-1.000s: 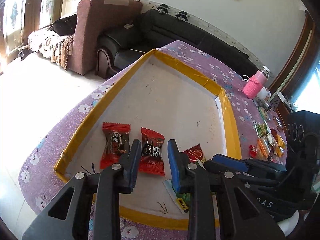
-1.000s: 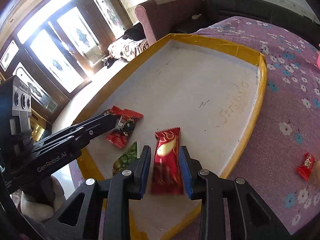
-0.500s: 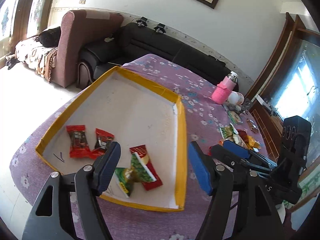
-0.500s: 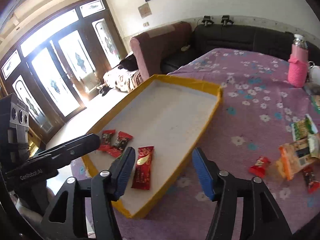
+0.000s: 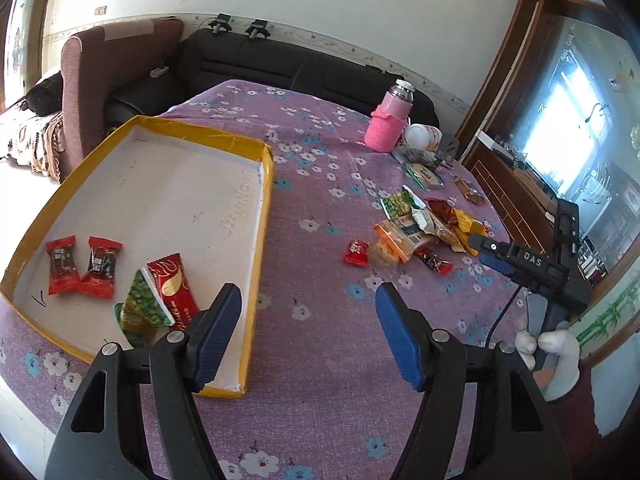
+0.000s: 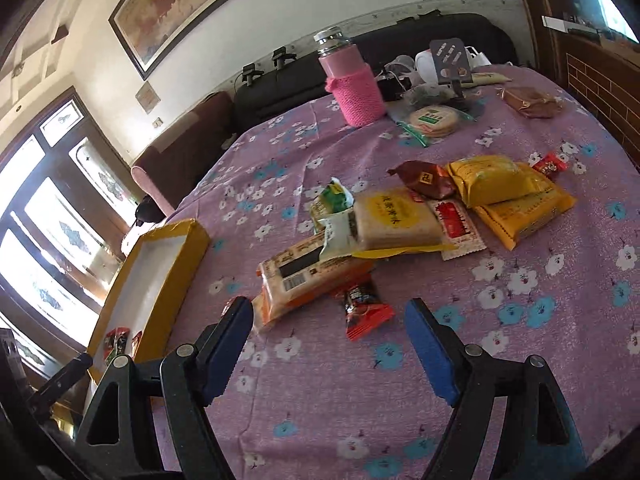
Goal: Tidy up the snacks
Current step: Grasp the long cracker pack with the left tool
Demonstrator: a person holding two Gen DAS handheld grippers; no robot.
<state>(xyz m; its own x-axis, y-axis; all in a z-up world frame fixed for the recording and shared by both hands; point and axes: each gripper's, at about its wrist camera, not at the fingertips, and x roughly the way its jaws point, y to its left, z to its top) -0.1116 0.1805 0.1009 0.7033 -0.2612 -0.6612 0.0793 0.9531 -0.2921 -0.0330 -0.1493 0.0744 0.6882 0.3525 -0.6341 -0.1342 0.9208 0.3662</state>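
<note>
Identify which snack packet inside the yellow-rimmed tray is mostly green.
The green peas packet by the tray's near edge, partly under the red-gold wrapper. The other three are red.

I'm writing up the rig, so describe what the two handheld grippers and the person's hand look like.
Both the left gripper and right gripper have black angular frames, silver pivot screws and blue ribbed pads. The right one's body reads "DAS" in white and trails a black cable. The hand wears a white glove and dark maroon sleeve.

White wall ahead, framed painting high up. Black sofa along it beyond purple floral tablecloth; maroon armchair ahead-left. Glazed wooden doors far left, glaring daylight. Dark wood cabinet right, bright window above.
</note>
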